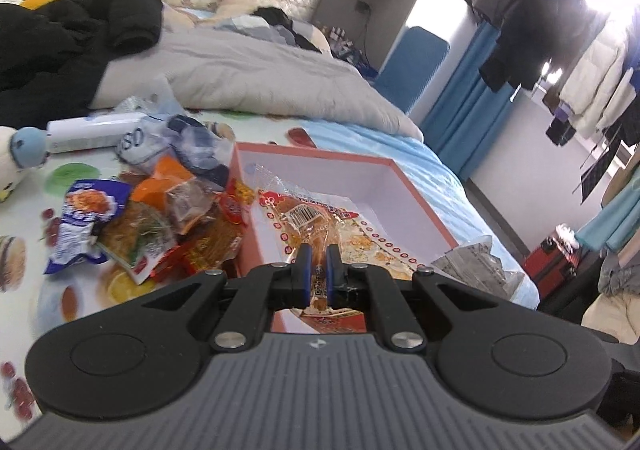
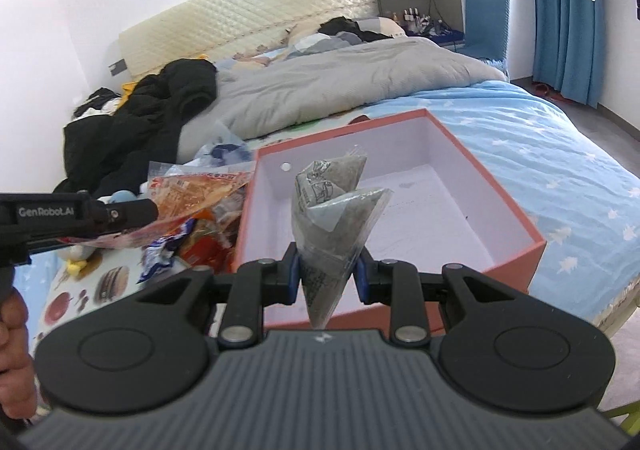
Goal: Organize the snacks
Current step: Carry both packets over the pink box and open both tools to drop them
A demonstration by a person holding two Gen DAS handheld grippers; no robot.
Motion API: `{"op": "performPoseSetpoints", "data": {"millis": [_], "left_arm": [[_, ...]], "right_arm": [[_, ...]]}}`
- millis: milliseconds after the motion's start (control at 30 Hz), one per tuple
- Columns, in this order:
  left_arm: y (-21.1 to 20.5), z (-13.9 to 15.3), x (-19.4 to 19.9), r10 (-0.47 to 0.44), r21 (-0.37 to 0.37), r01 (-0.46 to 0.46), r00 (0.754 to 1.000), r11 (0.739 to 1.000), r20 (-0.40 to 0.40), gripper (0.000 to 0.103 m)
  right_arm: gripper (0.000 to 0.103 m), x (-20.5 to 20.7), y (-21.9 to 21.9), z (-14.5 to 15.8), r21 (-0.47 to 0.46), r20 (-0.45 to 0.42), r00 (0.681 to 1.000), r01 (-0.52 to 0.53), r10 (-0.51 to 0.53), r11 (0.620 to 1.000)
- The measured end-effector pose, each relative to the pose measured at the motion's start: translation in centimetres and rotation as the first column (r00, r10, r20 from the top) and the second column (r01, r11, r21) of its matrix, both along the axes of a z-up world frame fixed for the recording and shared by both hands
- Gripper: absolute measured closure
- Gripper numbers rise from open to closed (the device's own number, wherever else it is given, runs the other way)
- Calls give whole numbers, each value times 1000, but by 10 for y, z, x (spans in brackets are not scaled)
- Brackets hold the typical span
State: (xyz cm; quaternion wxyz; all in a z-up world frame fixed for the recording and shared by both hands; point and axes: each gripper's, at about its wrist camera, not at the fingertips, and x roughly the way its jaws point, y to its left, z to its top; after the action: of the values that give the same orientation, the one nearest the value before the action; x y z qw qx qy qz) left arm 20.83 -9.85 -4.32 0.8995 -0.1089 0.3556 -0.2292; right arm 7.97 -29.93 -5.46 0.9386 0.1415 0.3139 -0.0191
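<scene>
A: Blue pads on black plastic: the left gripper (image 1: 316,250) is clamped almost shut on a flat, clear packet (image 1: 316,226), crinkly film with a red and gold border, a barcode and something orange-brown inside.

B: And the right gripper (image 2: 326,256)?

A: Its jaws stand a little apart, pinching a cone (image 2: 334,210), a pointed clear wrapper with grey print and a dark filling, tip down, upright between the pads.

B: Where are the two snacks?

A: Both are held over the box (image 2: 516,246), square, salmon outside, smooth white inside. In the right view its floor is bare. The packet hangs above the box's near left part.

B: And the rest of the snacks?

A: A loose pile (image 1: 160,218) lies just left of the box on a printed sheet: glossy orange, red and blue-white bags, all crumpled.

B: What does each view add?

A: The left view shows the cone at the box's right edge and clothes hanging by a bright window. The right view shows the left gripper from the side with the packet, a hand (image 2: 12,346) at the frame edge, and the quilted headboard (image 2: 248,14).
</scene>
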Motion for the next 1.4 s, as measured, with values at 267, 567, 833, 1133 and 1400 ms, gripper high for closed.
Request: {"op": "performPoseSetpoints", "data": {"millis": [267, 567, 833, 1133, 1400], "left_arm": [[-41, -35, 63, -61, 50, 64, 996, 997, -68, 95], [-72, -71, 109, -94, 90, 105, 988, 990, -123, 95], [-79, -79, 121, -102, 135, 122, 984, 983, -145, 90], [-63, -51, 96, -86, 130, 96, 993, 987, -86, 71], [-31, -12, 45, -63, 104, 65, 998, 992, -17, 71]], "right_arm": [[73, 45, -28, -32, 20, -81, 996, 23, -21, 1000], [73, 90, -47, -65, 31, -150, 989, 25, -20, 999], [68, 110, -57, -80, 34, -191, 981, 34, -27, 999], [35, 97, -50, -65, 38, -146, 989, 43, -37, 998], [35, 62, -32, -33, 40, -74, 997, 23, -20, 999]]}}
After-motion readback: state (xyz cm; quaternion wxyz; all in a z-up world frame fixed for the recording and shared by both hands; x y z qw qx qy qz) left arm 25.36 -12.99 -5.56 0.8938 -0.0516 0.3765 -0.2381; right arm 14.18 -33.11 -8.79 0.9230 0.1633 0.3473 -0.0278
